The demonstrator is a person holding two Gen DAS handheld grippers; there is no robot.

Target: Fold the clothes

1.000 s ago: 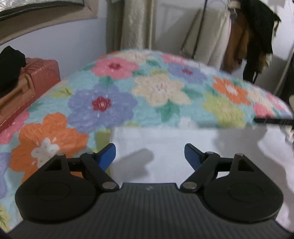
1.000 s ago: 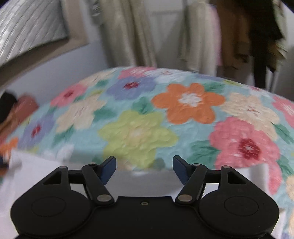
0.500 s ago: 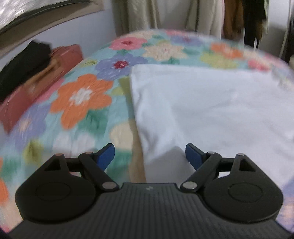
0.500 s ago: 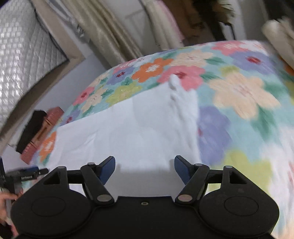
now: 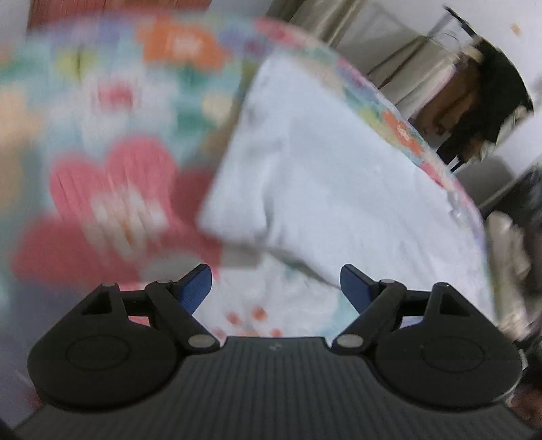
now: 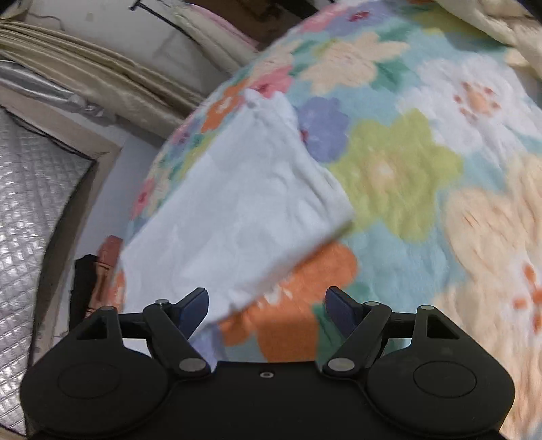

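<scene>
A white garment [image 5: 338, 189] lies spread flat on the flower-patterned bedspread [image 5: 111, 189]. In the blurred left wrist view my left gripper [image 5: 275, 286] hangs open just short of the garment's near corner, with only bedspread between its blue fingertips [image 5: 198, 284]. The right wrist view shows the same garment [image 6: 230, 216] from its other side, its hem running down toward my right gripper [image 6: 266, 303]. That gripper is open too, and the hem's end lies beside the left blue pad [image 6: 196, 303] without being pinched.
Cream curtains [image 6: 101, 78] and a silver quilted panel [image 6: 30, 210] stand behind the bed. A reddish case [image 6: 105, 264] sits beside the bed's far side. Dark clothes [image 5: 487, 101] hang at the back. Pale bedding [image 6: 501, 23] lies at the upper right.
Both views have rolled and swung from the garment's far edge back toward its near corners. Both grippers came closer to the bedspread and stayed open.
</scene>
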